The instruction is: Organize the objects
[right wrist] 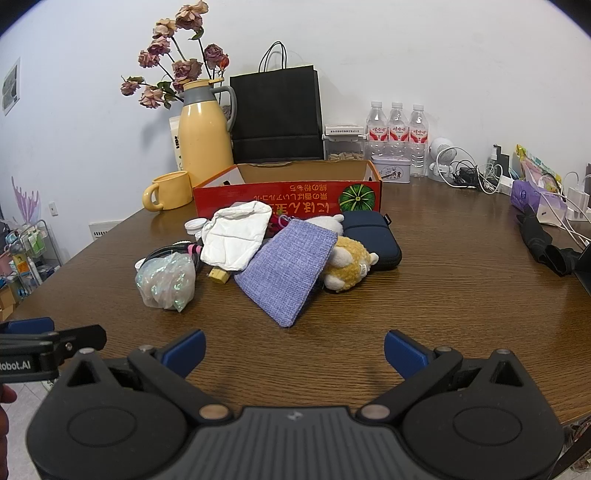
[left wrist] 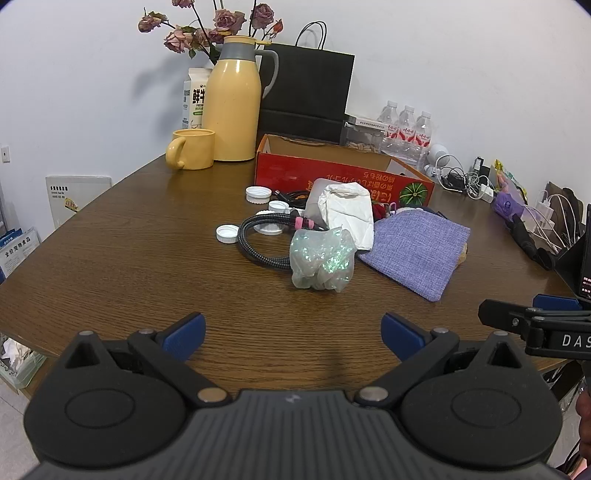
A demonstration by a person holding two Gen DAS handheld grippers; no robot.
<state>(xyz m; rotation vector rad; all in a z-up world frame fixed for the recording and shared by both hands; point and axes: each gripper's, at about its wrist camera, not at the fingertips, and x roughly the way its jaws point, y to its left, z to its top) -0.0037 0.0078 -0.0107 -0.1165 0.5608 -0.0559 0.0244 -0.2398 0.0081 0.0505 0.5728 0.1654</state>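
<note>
Left gripper [left wrist: 291,334], right gripper [right wrist: 294,350]: fingers spread wide, empty; "DAS" lettering; red box [right wrist: 288,197] shows pumpkin picture.

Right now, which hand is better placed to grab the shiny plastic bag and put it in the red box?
Probably left. The plastic bag lies almost straight ahead of the left gripper, whose jaws are open and empty. From the right gripper it sits off to the left, with the purple pouch nearer.

Both views are evenly lit by soft, bright indoor light. The flowers [left wrist: 207,29] and the jug [left wrist: 232,99] cast faint shadows leftward on the white wall [left wrist: 74,92]. The bench [left wrist: 129,251] shows mild sheen. Fisheye curvature bends edges; corners vignette dark. Focus is mostly sharp.
</note>
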